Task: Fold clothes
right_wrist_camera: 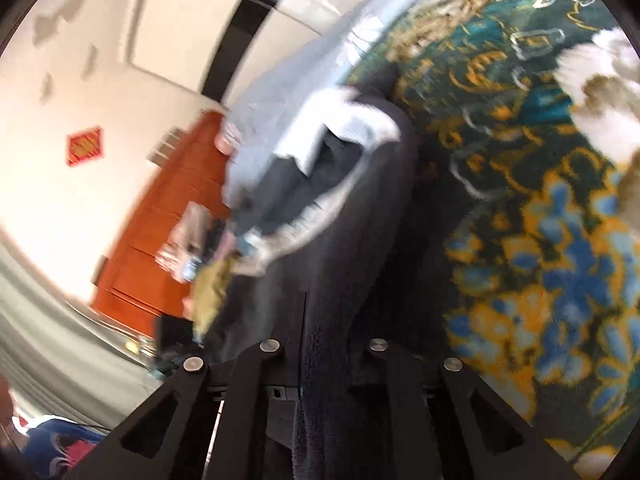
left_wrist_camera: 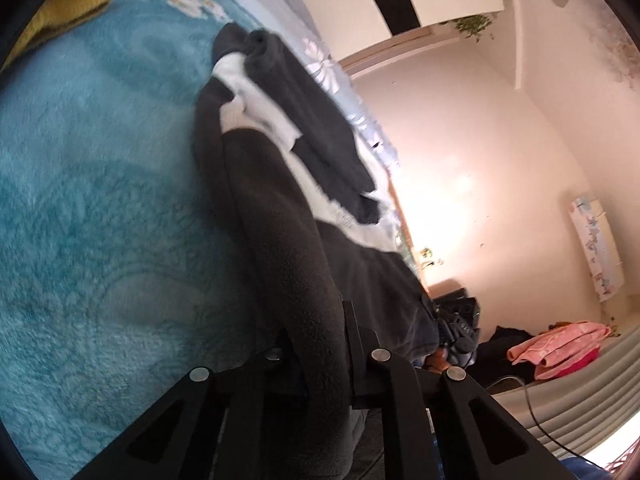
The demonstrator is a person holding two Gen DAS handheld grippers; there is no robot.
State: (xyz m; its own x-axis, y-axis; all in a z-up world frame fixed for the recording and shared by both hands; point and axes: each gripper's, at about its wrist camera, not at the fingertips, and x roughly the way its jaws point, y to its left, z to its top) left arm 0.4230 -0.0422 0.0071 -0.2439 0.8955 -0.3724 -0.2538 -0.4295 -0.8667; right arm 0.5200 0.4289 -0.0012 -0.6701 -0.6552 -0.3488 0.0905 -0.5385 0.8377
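Both hands have a hold on the same piece here: a dark grey fleece garment (left_wrist_camera: 280,216) with white trim, probably a jacket or hoodie. The left gripper (left_wrist_camera: 320,344) is pinching a thick fold of the fleece, with the cloth bunched right between its fingers. The right gripper (right_wrist_camera: 326,344) is doing the same on its side, pinching the dark fabric (right_wrist_camera: 340,240) that runs up out of its jaws.

My read is that each hand has taken an edge or corner, so the garment can be lifted and spread flat before any real folding. It's still crumpled, with the white lining flipped out, so the fold itself hasn't really started.

The garment sits over a bed covered by a fluffy teal blanket (left_wrist_camera: 88,184). On the right camera, the cover next to it is a dark floral pattern (right_wrist_camera: 540,240), and that view is quite blurred.

Containers: none that I can see, no basket or bin. There's just a yellow cloth (left_wrist_camera: 68,4) lying further up the blanket and a pink pile (left_wrist_camera: 560,344) well off to the side.
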